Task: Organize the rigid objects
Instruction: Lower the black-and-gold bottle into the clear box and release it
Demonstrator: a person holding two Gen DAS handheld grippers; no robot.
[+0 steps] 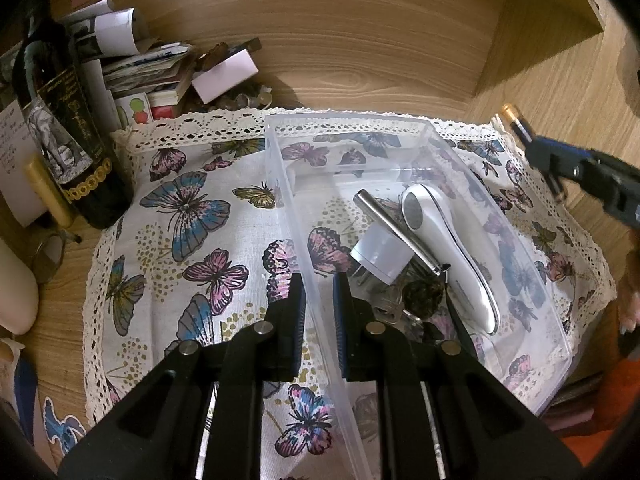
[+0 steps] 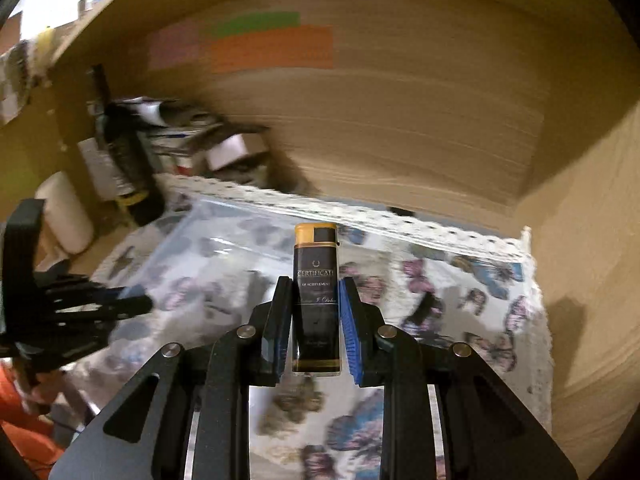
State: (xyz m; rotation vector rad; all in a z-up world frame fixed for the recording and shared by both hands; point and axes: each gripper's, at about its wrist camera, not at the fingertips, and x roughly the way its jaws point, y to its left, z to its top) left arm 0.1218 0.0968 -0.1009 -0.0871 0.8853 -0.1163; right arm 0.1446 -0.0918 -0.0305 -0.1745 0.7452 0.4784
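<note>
A clear plastic bin [image 1: 420,128] stands on a butterfly-print cloth [image 1: 192,208]. It holds a white handheld device [image 1: 448,248], a silver pen [image 1: 392,228], a white plug adapter [image 1: 380,256], keys and a dark round thing. My left gripper [image 1: 318,284] is shut on the bin's left wall. My right gripper [image 2: 314,292] is shut on a black and gold lighter [image 2: 316,280] and holds it in the air above the cloth; it shows at the right in the left wrist view [image 1: 520,128]. The bin shows blurred in the right wrist view [image 2: 224,232].
A dark wine bottle [image 1: 60,128], stacked papers and boxes [image 1: 152,72] and small clutter stand at the back left. Glasses [image 1: 48,256] and a white object [image 1: 16,292] lie left of the cloth. Wooden walls [image 1: 360,40] close in the back and right.
</note>
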